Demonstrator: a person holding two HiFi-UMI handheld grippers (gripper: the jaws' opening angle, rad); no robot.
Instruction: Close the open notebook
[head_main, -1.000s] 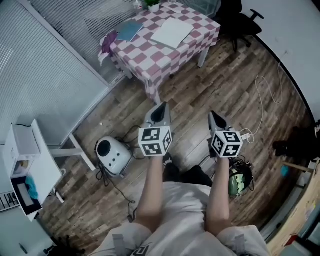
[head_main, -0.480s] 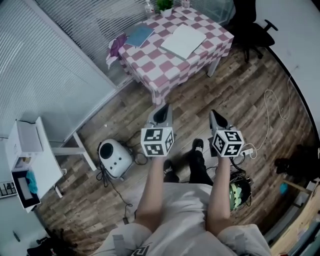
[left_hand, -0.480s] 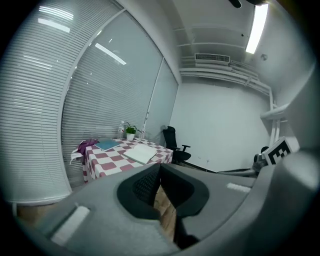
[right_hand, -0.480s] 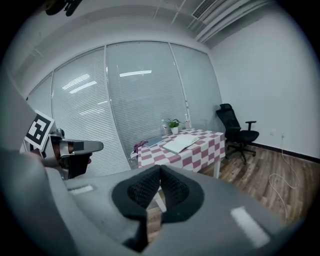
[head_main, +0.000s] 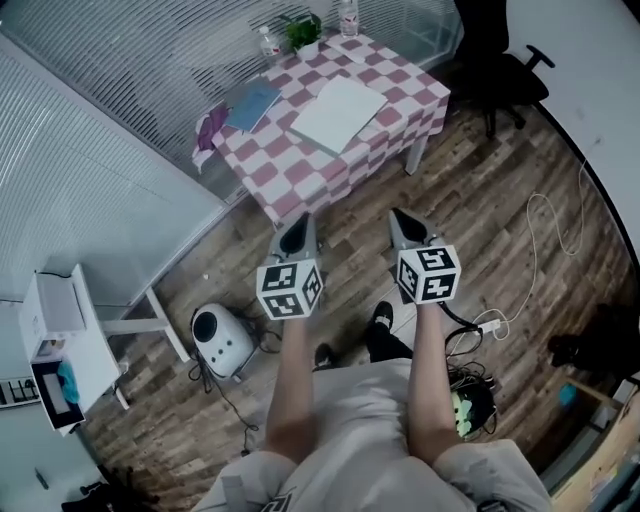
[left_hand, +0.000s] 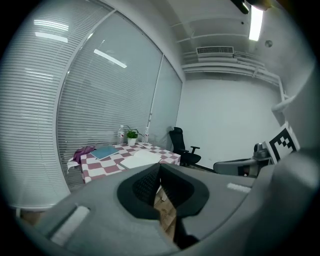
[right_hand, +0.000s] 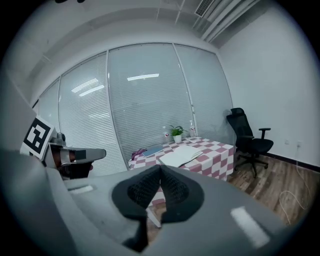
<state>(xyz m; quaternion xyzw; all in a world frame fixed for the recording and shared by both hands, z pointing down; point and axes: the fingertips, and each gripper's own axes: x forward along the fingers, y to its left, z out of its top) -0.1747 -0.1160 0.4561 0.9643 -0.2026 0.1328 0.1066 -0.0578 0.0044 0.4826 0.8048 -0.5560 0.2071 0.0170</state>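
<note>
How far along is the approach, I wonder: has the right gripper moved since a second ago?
Yes. The right gripper has moved forward toward the checkered table; its tip now sits closer to the table leg.

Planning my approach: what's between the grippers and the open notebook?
Head view: only wood floor, then checkered tablecloth, between left gripper, right gripper and the open notebook.

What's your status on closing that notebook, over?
Left gripper and right gripper shut, empty, short of the table. Open notebook flat, untouched. Only wood floor between.
</note>
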